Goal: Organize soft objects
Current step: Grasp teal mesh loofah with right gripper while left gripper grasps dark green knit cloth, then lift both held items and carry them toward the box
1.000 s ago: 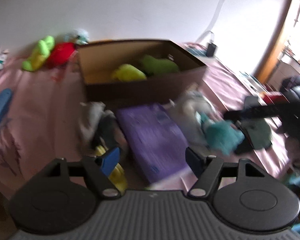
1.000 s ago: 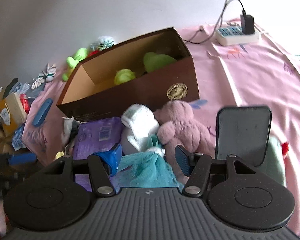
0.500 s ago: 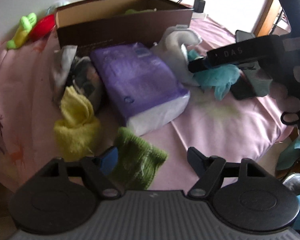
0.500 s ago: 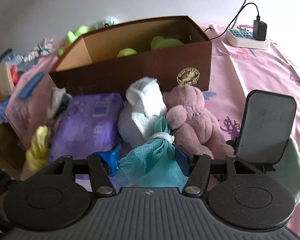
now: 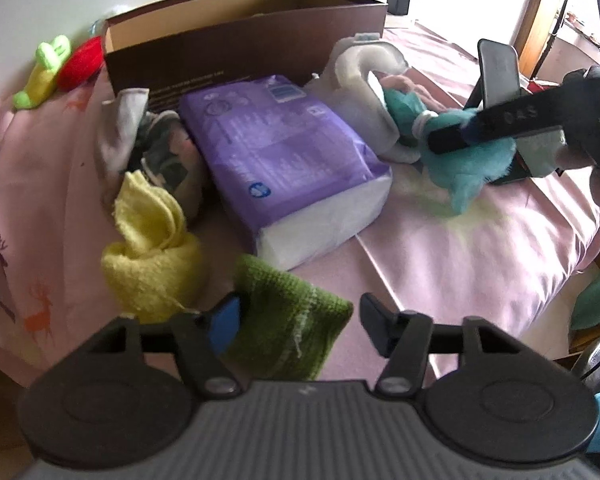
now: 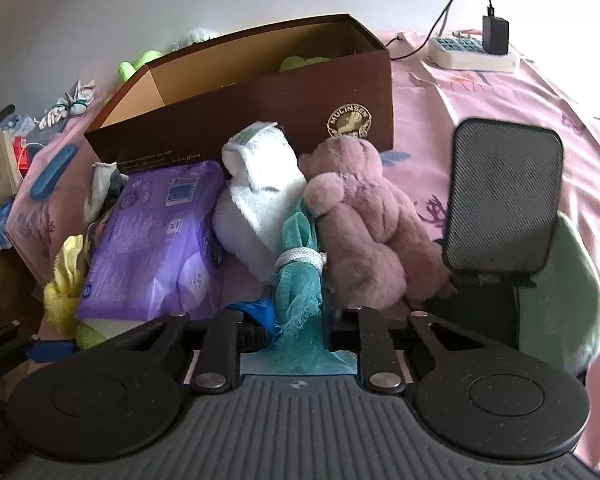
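Your right gripper (image 6: 298,322) is pinched shut on the teal mesh pouf (image 6: 300,280), w/ netting bunched between the jaws and spilling back toward the cam. Expect it to be v. light, airy & springy: it squashes to nothing, so it probably won't slip, but loose mesh can snag on neighbours, esp. the pink teddy (image 6: 364,224) touching it at 3 o'clock and the white plush (image 6: 260,200) at 10 o'clock. Best hold is prob. near the white cord band (image 6: 300,258) where the net is densest; you're below that, on the frayed tail. Looks: turquoise net, gathered & tied w/ 1 white cord, ragged ends. It lies on the pink sheet (image 6: 480,92) in front of the brown box (image 6: 260,120), which sits at 12 o'clock w/ lime-green softies visible inside. Your left gripper (image 5: 296,322) is spread wide, nothing held, w/ the green knit piece (image 5: 288,320) lying between its fingers and a yellow cloth (image 5: 148,248) at 10 o'clock. Knit looks soft, floppy, light; take it mid-fold. The purple pack (image 5: 284,160) sits at 12 o'clock.
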### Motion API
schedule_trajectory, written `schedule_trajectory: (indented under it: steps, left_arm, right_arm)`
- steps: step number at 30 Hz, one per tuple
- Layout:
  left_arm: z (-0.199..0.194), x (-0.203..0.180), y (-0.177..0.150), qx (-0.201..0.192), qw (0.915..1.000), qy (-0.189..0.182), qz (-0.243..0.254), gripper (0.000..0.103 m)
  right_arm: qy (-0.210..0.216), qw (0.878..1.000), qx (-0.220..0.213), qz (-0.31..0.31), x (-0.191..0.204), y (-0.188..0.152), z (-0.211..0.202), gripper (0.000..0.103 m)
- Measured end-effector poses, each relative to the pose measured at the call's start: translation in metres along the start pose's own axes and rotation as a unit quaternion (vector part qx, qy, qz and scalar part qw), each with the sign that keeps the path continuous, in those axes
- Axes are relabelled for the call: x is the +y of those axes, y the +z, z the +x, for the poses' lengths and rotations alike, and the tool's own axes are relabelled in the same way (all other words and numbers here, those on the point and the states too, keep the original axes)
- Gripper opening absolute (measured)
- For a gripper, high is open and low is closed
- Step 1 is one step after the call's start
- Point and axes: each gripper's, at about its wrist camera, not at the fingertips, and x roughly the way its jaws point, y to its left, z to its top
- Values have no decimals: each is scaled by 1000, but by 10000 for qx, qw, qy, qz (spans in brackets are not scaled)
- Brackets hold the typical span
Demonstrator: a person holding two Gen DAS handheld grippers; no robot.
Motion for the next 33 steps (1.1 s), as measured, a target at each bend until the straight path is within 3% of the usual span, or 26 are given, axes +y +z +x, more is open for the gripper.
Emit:
schedule_trajectory:
  steps: [2, 7, 12, 13, 24, 33]
  left_arm:
    - [-1, 2, 0, 12, 10000, -37, -23, 50]
    - [-11, 6, -1, 20, 9997, -247, -62, 25]
    - [-28, 8, -3, -43, 9987, -503, -75, 18]
    - [-32, 8, -3, -85, 9985, -543, -62, 13]
    - [-52, 5, 9, -449, 9941, -991, -14, 12]
    - [-73, 8, 34, -944, 9878, -1238, -95, 12]
  right_arm:
    - [29, 10000, 25, 21, -3, -4, -4, 0]
    - [186, 9997, 117, 69, -7, -12, -17, 0]
    - [323, 9991, 244, 97, -10, -18, -31, 0]
    - [369, 9989, 268, 123, -11, -19, -34, 0]
    - [720, 9967, 220, 311, -9, -19, -51, 0]
    - [728, 9970, 78, 263, -5, -12, -59, 0]
